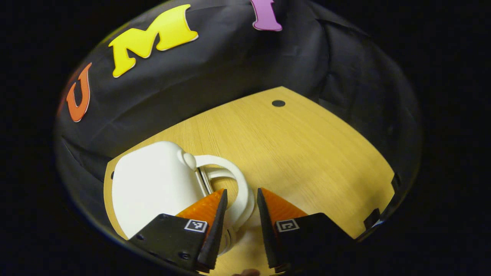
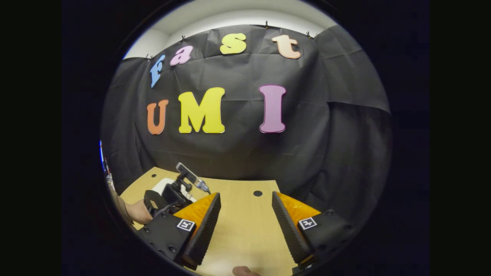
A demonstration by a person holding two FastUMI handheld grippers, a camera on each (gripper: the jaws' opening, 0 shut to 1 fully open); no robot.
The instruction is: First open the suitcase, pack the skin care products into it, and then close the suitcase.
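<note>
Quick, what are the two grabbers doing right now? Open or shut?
Left hand-held gripper: open, fingers either side of the white suitcase's handle.
Right hand-held gripper: open, holding nothing.

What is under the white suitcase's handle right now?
The wooden table shows through the handle loop of the closed suitcase. The left gripper is open, fingers straddling the handle. Its contents are hidden.

My left hand-held gripper (image 1: 241,199) points forward and down, its two orange-and-black fingers (image 1: 209,214) spread apart with a clear gap between them. My right hand-held gripper (image 2: 245,203) is held higher and more level, its fingers (image 2: 201,220) parted wider. In the right gripper view I see my left hand (image 2: 139,212) off to the left, wrapped around the other tool's black body, sleeve at the wrist.
</note>
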